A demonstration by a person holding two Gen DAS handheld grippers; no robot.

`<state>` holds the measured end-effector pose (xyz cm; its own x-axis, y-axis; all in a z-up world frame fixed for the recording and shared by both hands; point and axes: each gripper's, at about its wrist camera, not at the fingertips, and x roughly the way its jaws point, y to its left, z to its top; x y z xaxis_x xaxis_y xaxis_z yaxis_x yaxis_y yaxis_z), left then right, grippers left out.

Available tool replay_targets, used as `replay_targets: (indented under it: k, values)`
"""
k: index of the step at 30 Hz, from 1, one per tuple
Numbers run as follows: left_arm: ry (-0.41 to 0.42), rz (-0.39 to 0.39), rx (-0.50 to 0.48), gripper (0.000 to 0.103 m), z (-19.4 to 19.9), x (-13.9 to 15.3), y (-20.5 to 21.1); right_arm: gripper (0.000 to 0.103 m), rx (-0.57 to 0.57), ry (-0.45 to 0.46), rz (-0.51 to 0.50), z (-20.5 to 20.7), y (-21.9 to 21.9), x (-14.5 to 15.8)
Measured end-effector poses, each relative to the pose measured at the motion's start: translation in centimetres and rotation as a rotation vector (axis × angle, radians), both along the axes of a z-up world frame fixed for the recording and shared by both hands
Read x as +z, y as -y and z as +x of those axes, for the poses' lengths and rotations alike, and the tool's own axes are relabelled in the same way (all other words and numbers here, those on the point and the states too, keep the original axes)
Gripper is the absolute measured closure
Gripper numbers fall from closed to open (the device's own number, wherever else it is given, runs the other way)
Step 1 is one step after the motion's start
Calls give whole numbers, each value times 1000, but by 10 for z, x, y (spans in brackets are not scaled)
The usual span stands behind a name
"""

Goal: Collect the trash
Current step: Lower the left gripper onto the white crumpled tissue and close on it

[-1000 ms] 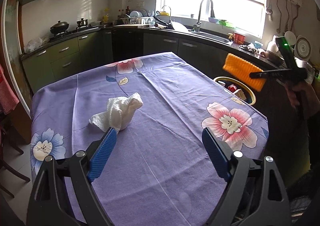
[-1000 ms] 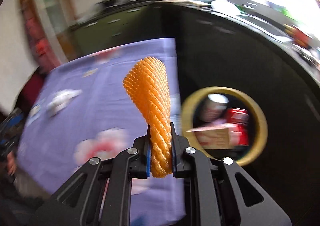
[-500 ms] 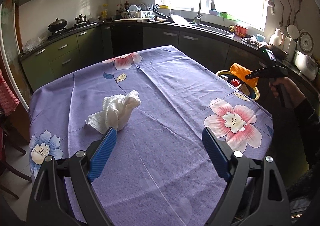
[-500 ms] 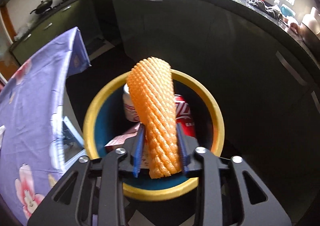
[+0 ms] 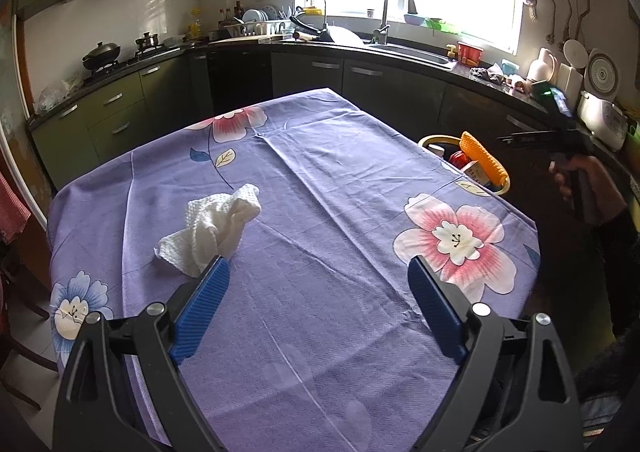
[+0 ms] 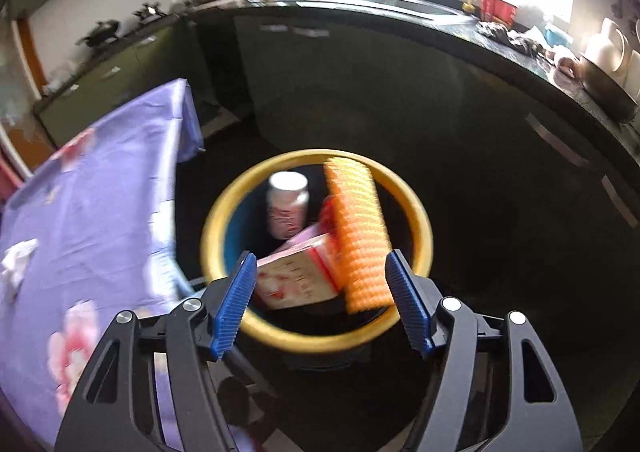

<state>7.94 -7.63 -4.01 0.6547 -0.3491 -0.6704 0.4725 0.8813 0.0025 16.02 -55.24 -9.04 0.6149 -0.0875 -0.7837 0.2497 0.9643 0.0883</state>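
A crumpled white paper towel lies on the purple flowered tablecloth, just beyond the left fingertip of my open, empty left gripper. My right gripper is open above the yellow-rimmed trash bin. The orange foam net is free of the pads and leans inside the bin on a pink carton, beside a white bottle. The bin and the net also show in the left wrist view past the table's right edge.
Dark kitchen cabinets and a counter with sink run behind the table and bin. The right gripper's handle and the hand holding it are at the right. A chair stands at the table's left.
My right gripper opened and let go of the orange foam net, which dropped into the bin. It has pulled back a little. The left gripper stayed almost still.
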Motion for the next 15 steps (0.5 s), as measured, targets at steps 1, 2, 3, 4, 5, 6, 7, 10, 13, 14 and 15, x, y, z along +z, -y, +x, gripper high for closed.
replay_targets:
  k: [1, 2, 3, 4, 5, 6, 7, 10, 13, 14, 15]
  values:
    - [2, 12, 2, 16, 3, 0, -1, 36, 14, 13, 5, -6, -9, 4]
    - [2, 19, 6, 15, 5, 0, -3, 35, 32, 29, 14, -13, -20, 10]
    - [2, 32, 18, 15, 9, 1, -5, 34, 48, 43, 24, -20, -27, 13]
    - [1, 41, 29, 14, 14, 2, -9, 34, 69, 58, 39, -28, -36, 16]
    - [-2, 46, 41, 13, 20, 3, -13, 33, 93, 73, 55, -36, -46, 19]
    - [-5, 49, 48, 13, 24, 4, -15, 33, 112, 82, 66, -40, -53, 21]
    - [-6, 53, 56, 12, 33, 5, -19, 33, 140, 93, 80, -47, -63, 22]
    - [-7, 70, 70, 12, 53, 7, -27, 32, 194, 111, 108, -57, -85, 27]
    - [-28, 71, 60, 10, 78, 2, -32, 31, 241, 119, 138, -62, -102, 27]
    - [-43, 73, 59, 10, 84, -1, -33, 31, 257, 119, 145, -63, -109, 27]
    - [-65, 71, 53, 10, 93, -6, -33, 31, 266, 119, 151, -64, -114, 26]
